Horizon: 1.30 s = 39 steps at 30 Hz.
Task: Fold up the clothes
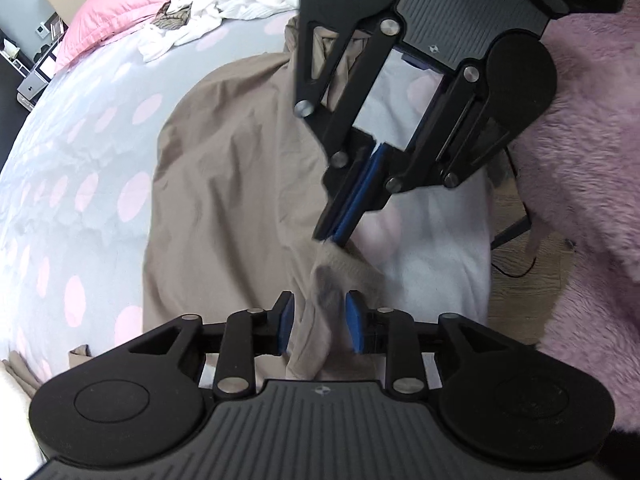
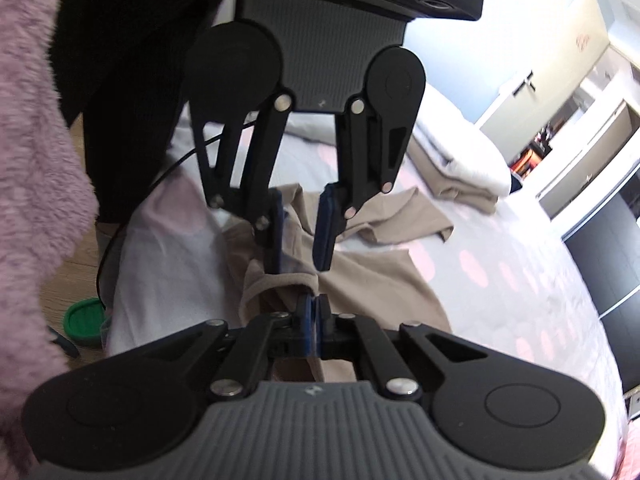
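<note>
Pinching the tan garment's (image 2: 360, 280) hem at lower centre, your right gripper (image 2: 312, 308) is clamped on very little cloth. Your left gripper (image 1: 320, 320), jaws parted around that fold, grips nothing, so a pull could slip the hem free.

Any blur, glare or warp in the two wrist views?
Left wrist: strong fisheye bend on the polka-dot bedspread; right tongs slightly smeared at the tip. Right wrist: blown-out wall, dark vignette corners, tan garment fairly sharp.
</note>
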Each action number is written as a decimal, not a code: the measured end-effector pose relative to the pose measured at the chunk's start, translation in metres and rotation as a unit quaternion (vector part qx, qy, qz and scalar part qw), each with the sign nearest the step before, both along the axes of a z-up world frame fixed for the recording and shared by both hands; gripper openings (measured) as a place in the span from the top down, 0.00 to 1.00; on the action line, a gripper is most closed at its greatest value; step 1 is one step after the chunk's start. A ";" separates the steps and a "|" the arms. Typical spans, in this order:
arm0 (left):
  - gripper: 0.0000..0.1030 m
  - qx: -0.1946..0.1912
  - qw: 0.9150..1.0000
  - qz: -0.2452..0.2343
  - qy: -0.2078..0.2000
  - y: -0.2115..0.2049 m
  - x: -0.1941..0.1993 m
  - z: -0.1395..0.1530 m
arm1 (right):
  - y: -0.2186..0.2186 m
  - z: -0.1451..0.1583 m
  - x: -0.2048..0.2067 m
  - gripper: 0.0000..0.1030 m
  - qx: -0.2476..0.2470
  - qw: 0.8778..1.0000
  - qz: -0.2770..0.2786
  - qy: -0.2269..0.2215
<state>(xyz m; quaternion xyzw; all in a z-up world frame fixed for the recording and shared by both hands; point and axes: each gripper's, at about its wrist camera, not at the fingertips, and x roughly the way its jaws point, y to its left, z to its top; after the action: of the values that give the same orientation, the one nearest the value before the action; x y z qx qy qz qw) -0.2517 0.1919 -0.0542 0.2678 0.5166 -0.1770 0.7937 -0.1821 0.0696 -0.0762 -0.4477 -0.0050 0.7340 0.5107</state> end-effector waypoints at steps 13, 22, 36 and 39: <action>0.75 -0.018 1.000 0.006 0.014 0.000 0.013 -0.003 | -0.019 0.001 -0.005 0.98 0.015 0.999 0.041 -0.026; 0.76 -0.004 1.000 -0.010 0.024 -0.004 0.015 -0.012 | -0.031 0.007 -0.004 0.98 0.022 0.999 0.039 -0.031; 0.76 -0.004 0.997 -0.028 0.068 -0.008 0.022 -0.039 | -0.031 0.006 -0.009 0.98 0.033 0.998 0.044 -0.030; 0.76 0.008 0.997 -0.015 0.078 -0.002 0.022 -0.047 | -0.033 0.003 -0.009 0.98 0.024 0.998 0.048 -0.033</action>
<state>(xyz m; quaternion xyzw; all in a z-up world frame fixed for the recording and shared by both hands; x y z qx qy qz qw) -0.2299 0.1902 -0.1010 0.2675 0.5738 -0.2055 0.7463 -0.1911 0.0366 -0.0731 -0.4585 -0.0603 0.7422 0.4851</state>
